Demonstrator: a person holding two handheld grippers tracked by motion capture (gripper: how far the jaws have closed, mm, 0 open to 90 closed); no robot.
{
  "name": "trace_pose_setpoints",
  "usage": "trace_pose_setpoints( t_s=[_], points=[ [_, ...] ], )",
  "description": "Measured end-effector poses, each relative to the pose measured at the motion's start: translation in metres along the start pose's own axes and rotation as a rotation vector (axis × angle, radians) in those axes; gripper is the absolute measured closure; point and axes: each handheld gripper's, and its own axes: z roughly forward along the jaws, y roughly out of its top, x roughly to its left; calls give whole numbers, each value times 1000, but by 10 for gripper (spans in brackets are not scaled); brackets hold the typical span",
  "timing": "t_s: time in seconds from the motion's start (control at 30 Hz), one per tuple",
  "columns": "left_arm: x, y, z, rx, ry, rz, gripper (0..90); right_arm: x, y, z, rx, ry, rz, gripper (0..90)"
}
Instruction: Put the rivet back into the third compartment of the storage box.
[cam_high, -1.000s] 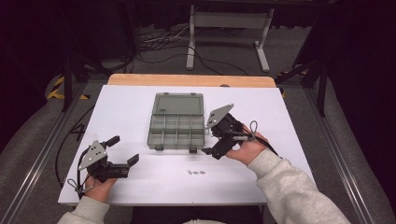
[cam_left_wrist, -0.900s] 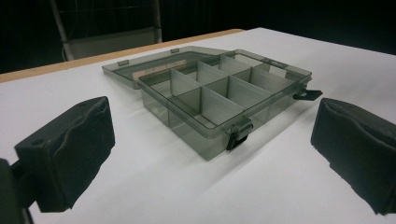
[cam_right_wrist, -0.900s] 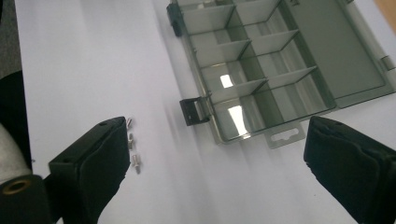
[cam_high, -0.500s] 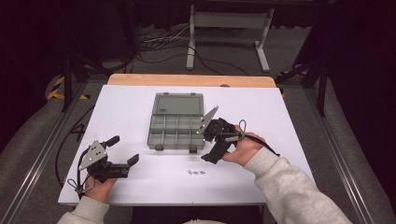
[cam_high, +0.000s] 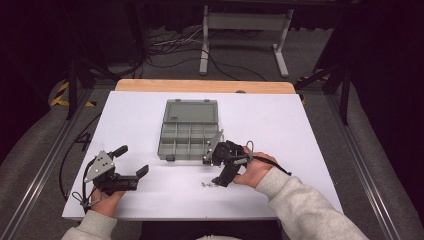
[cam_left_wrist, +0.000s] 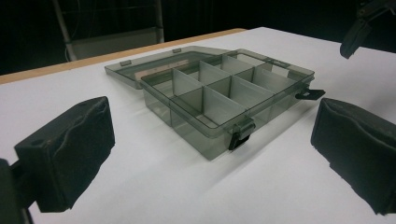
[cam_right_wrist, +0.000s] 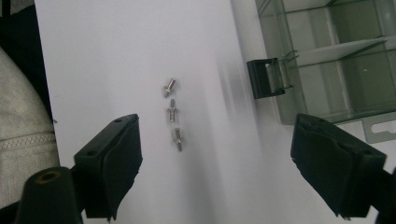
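A grey see-through compartment box (cam_high: 189, 132) lies open at the table's middle, its lid flat behind it and its compartments bare. Three small metal screws (cam_high: 206, 184) lie loose on the white table (cam_high: 300, 130) just in front of the box's right corner. My right gripper (cam_high: 215, 172) tilts down over them, open, nothing between its pads. In the right gripper view the screws (cam_right_wrist: 172, 113) lie in a line ahead of the open right gripper (cam_right_wrist: 224, 168), closer to the left pad, with the box (cam_right_wrist: 327, 60) at the upper right. My left gripper (cam_high: 131, 161) rests open at the front left.
In the left gripper view the box (cam_left_wrist: 219, 93) sits ahead of the open left gripper (cam_left_wrist: 212, 158), its two black latches facing me. A wooden strip (cam_high: 205, 86) edges the table's far side. Cables and a stand's legs lie on the floor beyond.
My right gripper has swung left and toward the front edge, tipping down over the screws. The left gripper has stayed put.
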Motion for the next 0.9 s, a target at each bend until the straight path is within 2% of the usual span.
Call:
trace_pose_setpoints(
  t_s=[0.5, 0.73, 0.9],
  points=[
    [0, 0, 0, 2, 0, 0, 1, 9, -5, 26, 46, 37, -5, 218],
    [0, 0, 0, 3, 0, 0, 1, 11, -7, 38, 70, 34, -12, 293],
    [0, 0, 0, 7, 0, 2, 1, 13, -7, 45, 90, 47, -6, 399]
  ],
)
